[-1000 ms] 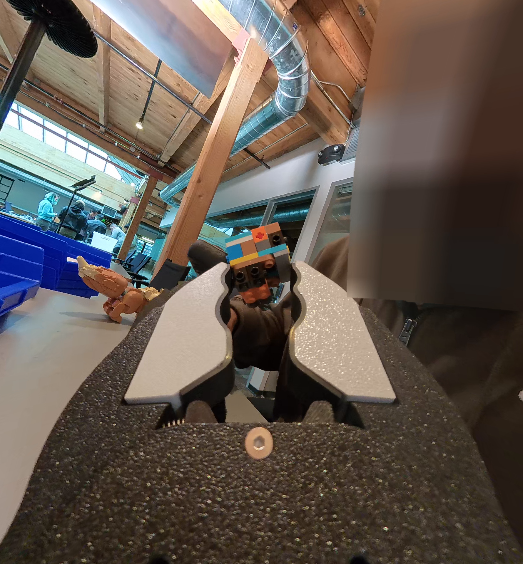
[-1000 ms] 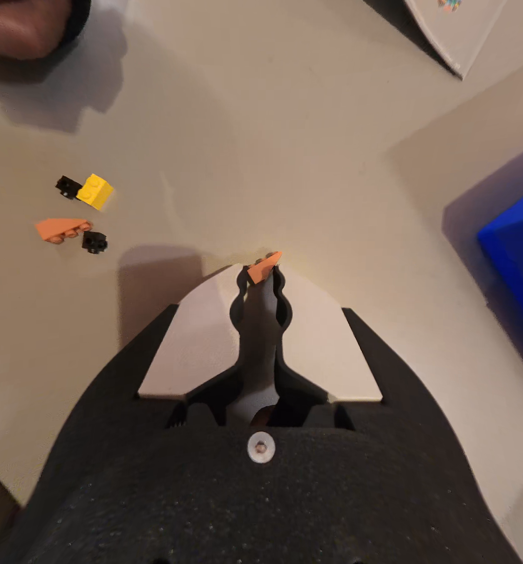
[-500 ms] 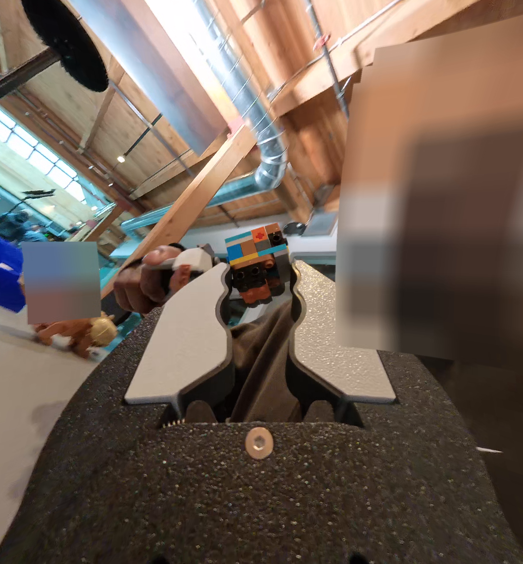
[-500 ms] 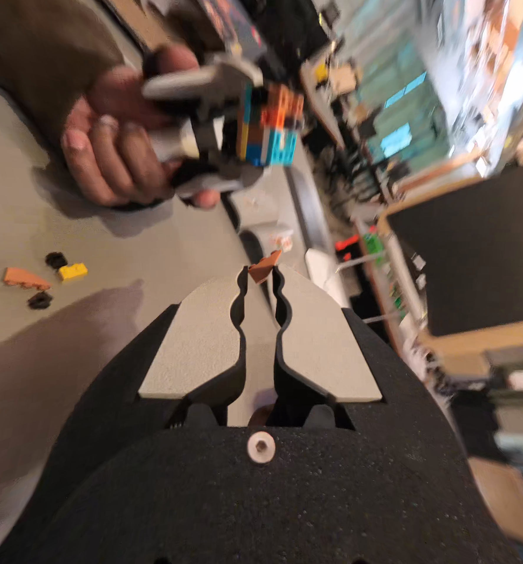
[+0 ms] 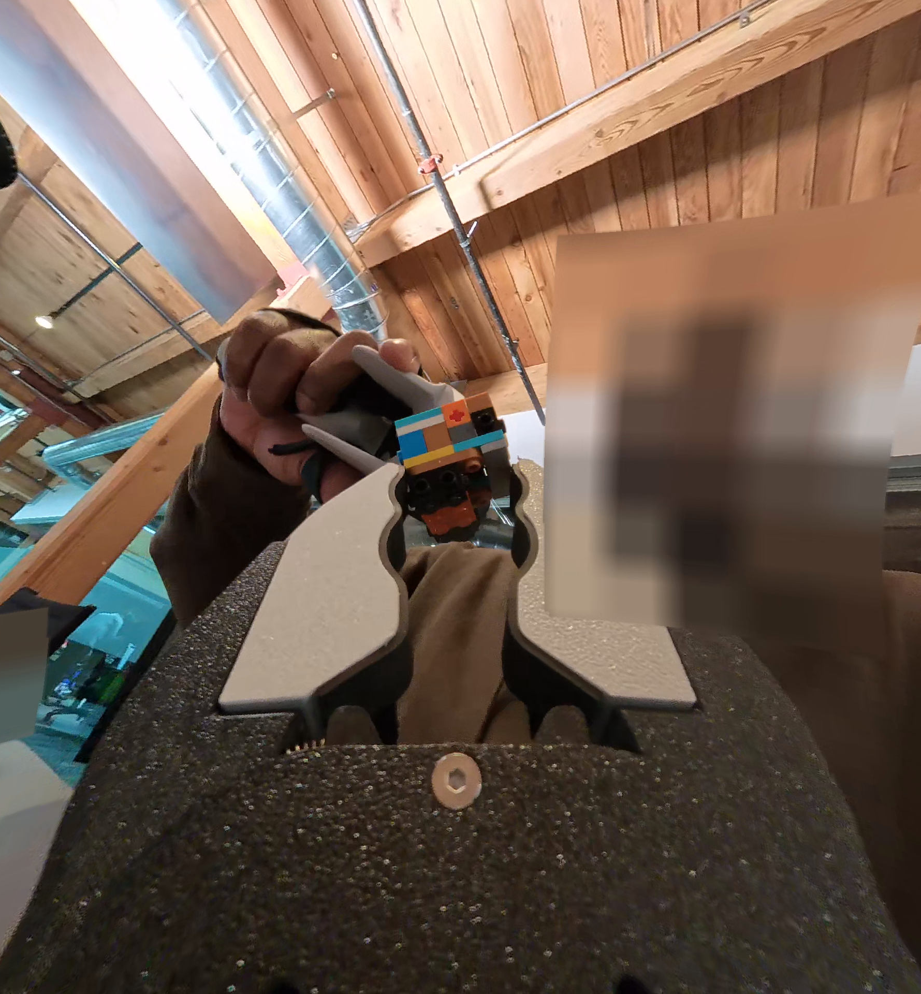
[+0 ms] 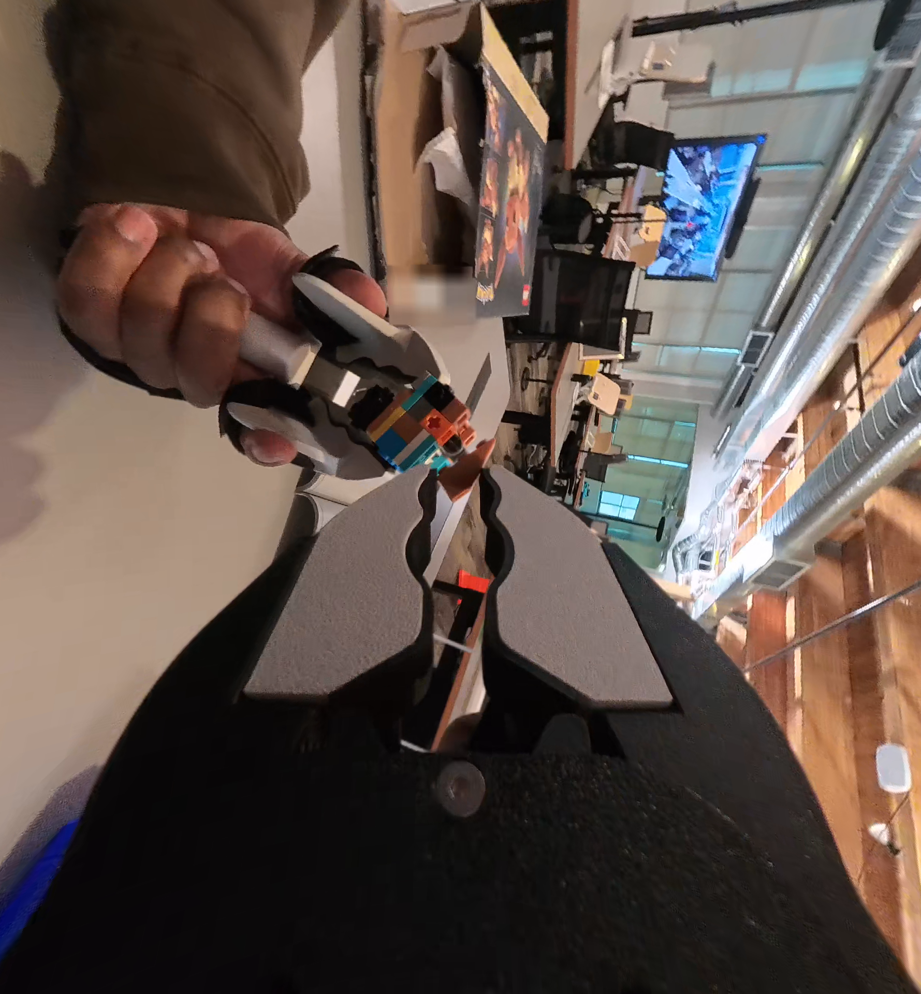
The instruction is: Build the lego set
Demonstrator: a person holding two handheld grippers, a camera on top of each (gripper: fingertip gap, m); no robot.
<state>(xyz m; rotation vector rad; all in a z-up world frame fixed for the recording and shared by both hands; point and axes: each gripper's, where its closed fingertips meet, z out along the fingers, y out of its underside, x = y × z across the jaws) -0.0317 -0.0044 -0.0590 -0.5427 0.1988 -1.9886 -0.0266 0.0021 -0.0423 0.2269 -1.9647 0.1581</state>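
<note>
My left tongs (image 5: pixel 455 473) are closed on the lego build (image 5: pixel 450 457). It is a small blocky lump of blue, teal, yellow, brown, grey and black bricks, with one orange brick that has a red mark on it. The two grey fingers press its lower black and dark orange part from both sides, and the bright top sticks out past the tips. I hold it up in the air, with wooden ceiling boards (image 5: pixel 635 107) and a shiny silver pipe (image 5: pixel 307 226) behind it.

My right tongs (image 6: pixel 457 476) are nearly shut — they pinch a small orange wedge piece (image 6: pixel 466 470) right at the tips. The pointed end of the wedge pokes out and sits just beside the lego build, near its orange end. I cannot tell if the two are touching yet.

In the right wrist view I can see my left hand (image 6: pixel 178 306) squeezing the handles of the left tongs, with a brown sleeve (image 6: pixel 189 107) above it. The pale worktop (image 6: pixel 97 538) is behind the hand. In the left wrist view my right hand (image 5: pixel 286 398) shows to the left of the build, wrapped around the grey handles of the right tongs.

Farther off there is a picture box (image 6: pixel 506 215) on the worktop and a bright screen (image 6: pixel 700 210) on the wall.
</note>
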